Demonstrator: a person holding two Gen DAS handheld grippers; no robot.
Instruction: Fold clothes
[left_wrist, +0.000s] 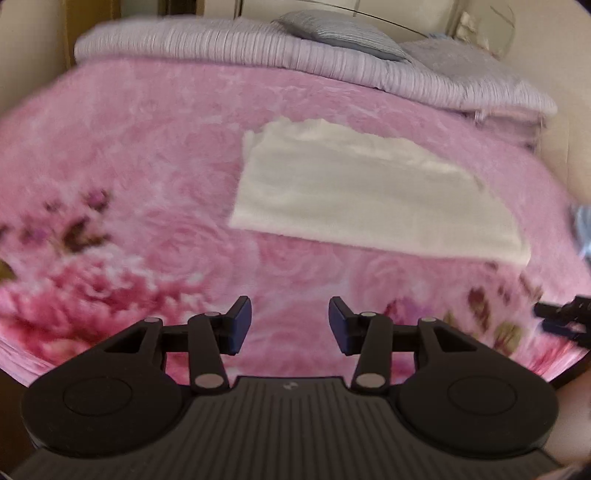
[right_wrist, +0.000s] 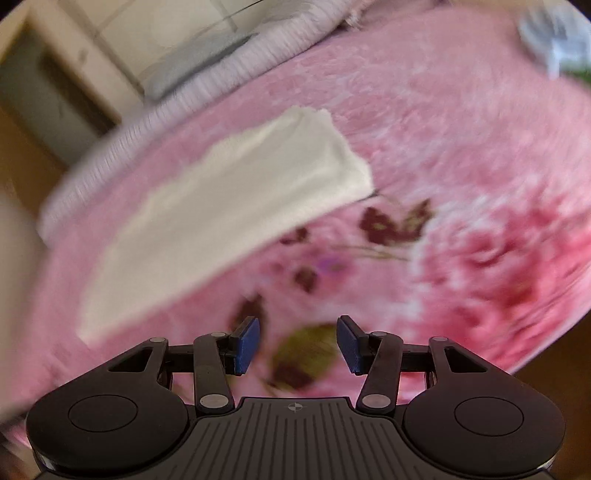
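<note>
A cream-white cloth (left_wrist: 369, 188) lies folded into a long flat strip on the pink floral blanket (left_wrist: 129, 155). It also shows in the right wrist view (right_wrist: 229, 214), up and left of the fingers. My left gripper (left_wrist: 290, 325) is open and empty, hovering above the blanket short of the cloth's near edge. My right gripper (right_wrist: 298, 345) is open and empty, above the blanket to the right of the cloth. The tip of the right gripper (left_wrist: 561, 317) shows at the right edge of the left wrist view.
A folded lilac quilt (left_wrist: 258, 48) and a grey pillow (left_wrist: 340, 29) lie along the far side of the bed. A bluish-white item (right_wrist: 554, 37) lies on the blanket at the far right. Walls and a doorway (right_wrist: 48, 92) lie beyond the bed.
</note>
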